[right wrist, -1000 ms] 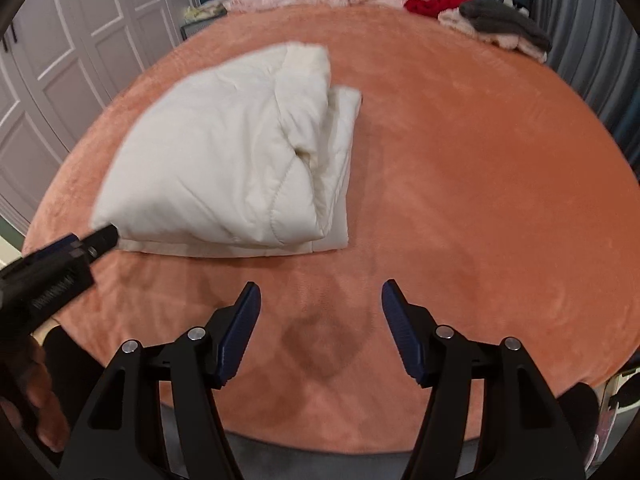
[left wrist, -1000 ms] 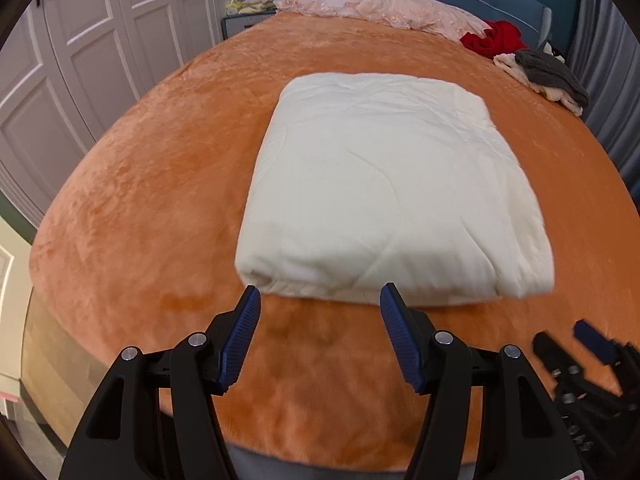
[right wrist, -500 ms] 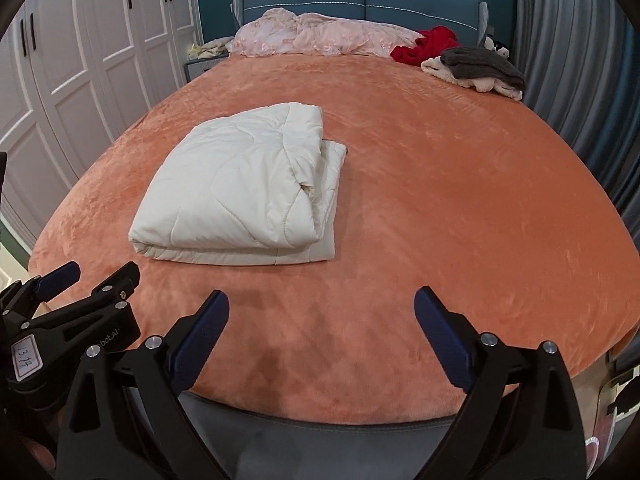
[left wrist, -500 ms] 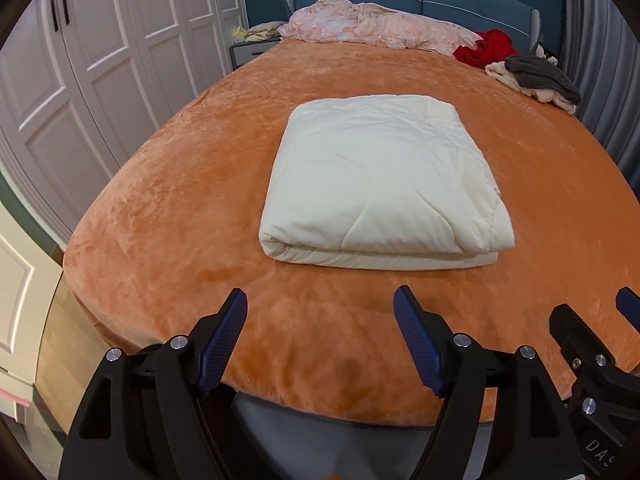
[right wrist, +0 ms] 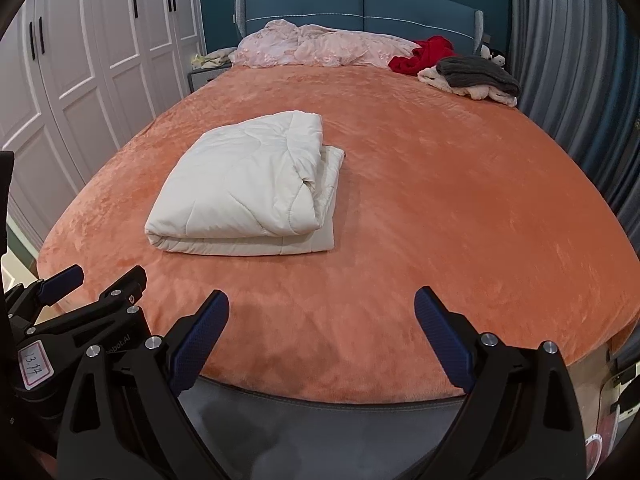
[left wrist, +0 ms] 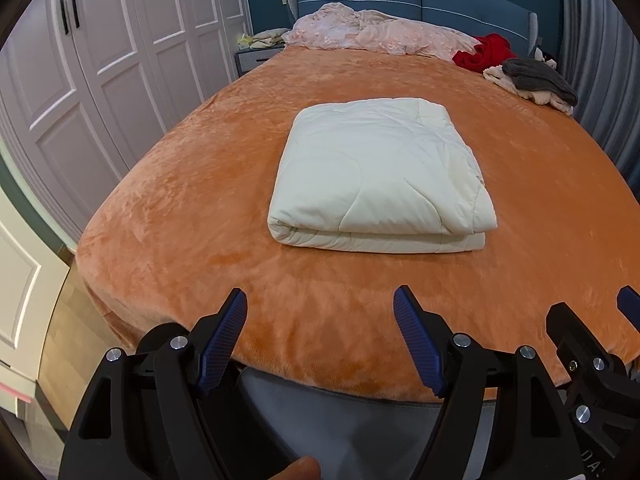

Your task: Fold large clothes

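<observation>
A cream quilted comforter (left wrist: 380, 176) lies folded in a thick rectangle on the orange bed cover (left wrist: 200, 208). It also shows in the right wrist view (right wrist: 248, 184), left of centre. My left gripper (left wrist: 320, 312) is open and empty, held over the foot edge of the bed, well short of the comforter. My right gripper (right wrist: 322, 312) is open wide and empty, also at the foot edge, to the right of the left gripper (right wrist: 92, 284). The right gripper's black frame shows at the lower right of the left wrist view (left wrist: 592, 344).
A pink quilt (right wrist: 320, 48) lies bunched along the blue headboard (right wrist: 360, 4). Red clothing (right wrist: 424, 54) and a grey and cream pile (right wrist: 476, 74) lie at the far right. White wardrobe doors (left wrist: 100, 80) line the left side, grey curtains (right wrist: 568, 80) the right.
Both grippers have pulled back and up from the comforter to the foot of the bed. Their jaws have opened wider. The comforter has stayed folded in place.
</observation>
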The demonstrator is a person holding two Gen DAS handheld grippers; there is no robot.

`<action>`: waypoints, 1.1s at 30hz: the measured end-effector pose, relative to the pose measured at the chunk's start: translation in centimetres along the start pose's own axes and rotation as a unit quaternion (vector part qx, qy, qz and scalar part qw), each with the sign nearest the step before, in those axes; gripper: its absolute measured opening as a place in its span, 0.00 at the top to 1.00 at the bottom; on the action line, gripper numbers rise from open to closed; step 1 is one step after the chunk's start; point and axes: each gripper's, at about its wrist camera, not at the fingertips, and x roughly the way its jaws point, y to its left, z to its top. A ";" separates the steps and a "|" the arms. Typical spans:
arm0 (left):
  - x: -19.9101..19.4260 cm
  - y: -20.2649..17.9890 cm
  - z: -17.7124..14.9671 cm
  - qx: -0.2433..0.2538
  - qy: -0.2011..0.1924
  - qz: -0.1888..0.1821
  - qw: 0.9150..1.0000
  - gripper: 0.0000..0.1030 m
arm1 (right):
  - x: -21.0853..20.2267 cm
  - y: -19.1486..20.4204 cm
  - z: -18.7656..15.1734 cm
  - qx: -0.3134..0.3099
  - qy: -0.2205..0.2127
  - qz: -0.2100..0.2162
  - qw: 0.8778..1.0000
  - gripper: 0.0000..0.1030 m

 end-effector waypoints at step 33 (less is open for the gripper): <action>-1.0 0.0 -0.8 -0.002 -0.003 0.007 1.000 0.30 | -1.2 -0.4 -1.0 0.002 -0.003 -0.009 1.000 0.11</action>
